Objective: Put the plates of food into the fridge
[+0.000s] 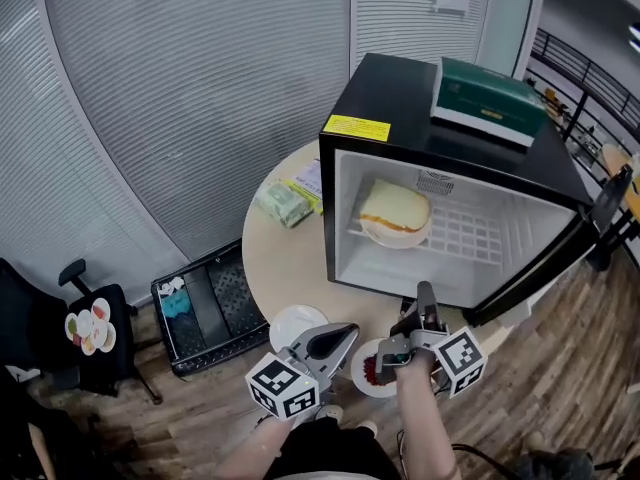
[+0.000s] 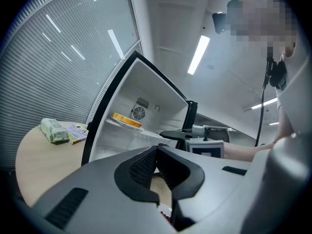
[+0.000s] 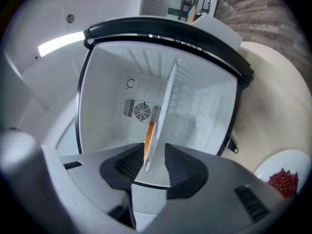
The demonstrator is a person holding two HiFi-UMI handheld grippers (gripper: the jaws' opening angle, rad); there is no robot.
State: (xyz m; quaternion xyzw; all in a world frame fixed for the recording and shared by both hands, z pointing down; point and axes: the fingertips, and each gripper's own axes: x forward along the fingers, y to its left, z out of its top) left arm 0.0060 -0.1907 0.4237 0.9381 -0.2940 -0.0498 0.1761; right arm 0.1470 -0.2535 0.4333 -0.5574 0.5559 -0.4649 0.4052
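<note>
Before the open fridge (image 1: 345,218), left tongs (image 1: 350,330) clenched, right tongs (image 1: 425,293) released near a plate (image 1: 368,370).

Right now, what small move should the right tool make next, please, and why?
Probably lower the right tool to the plate of red food: its jaws stand open and empty, the sandwich plate is shelved, and this one waits on the table.

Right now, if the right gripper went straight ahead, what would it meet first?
Probably the sandwich plate on the fridge shelf, lined up between the right gripper's open jaws; depth is unclear.
</note>
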